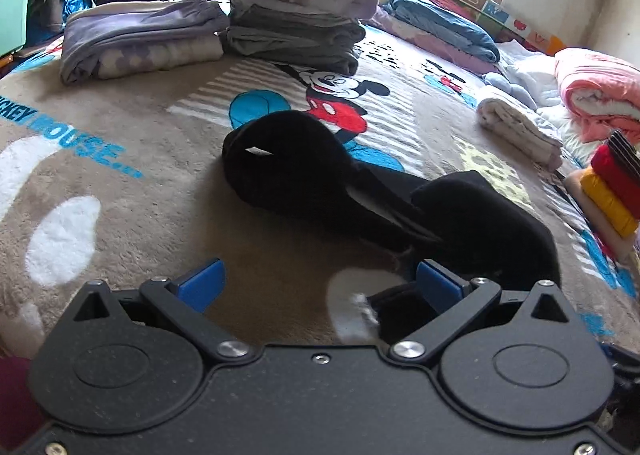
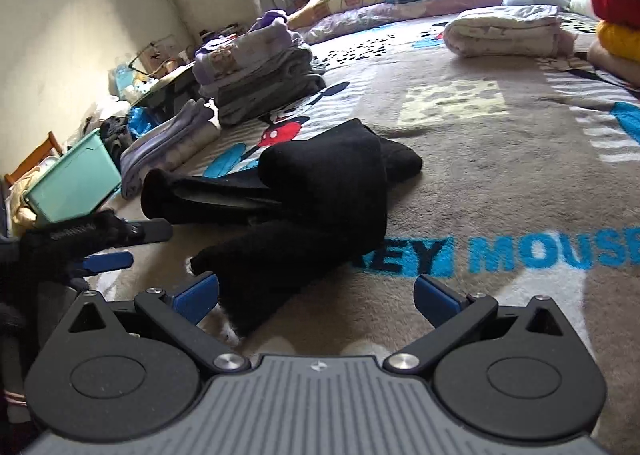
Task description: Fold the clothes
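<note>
Black garment (image 1: 320, 175) lying crumpled and half-rolled in the middle of the bed, right on the Mickey Mouse blanket (image 1: 120, 215). Left gripper (image 1: 318, 281) low over the blanket with blue fingers (image 1: 202, 283) spread wide, nothing pinched, one end of the garment just by the right-hand finger; right gripper (image 2: 316, 295) same deal, fingers (image 2: 436, 299) wide apart, holding nothing, a garment end beside its left finger. Folded piles (image 1: 296, 27) stacked farther back, well apart from the black one.
</note>
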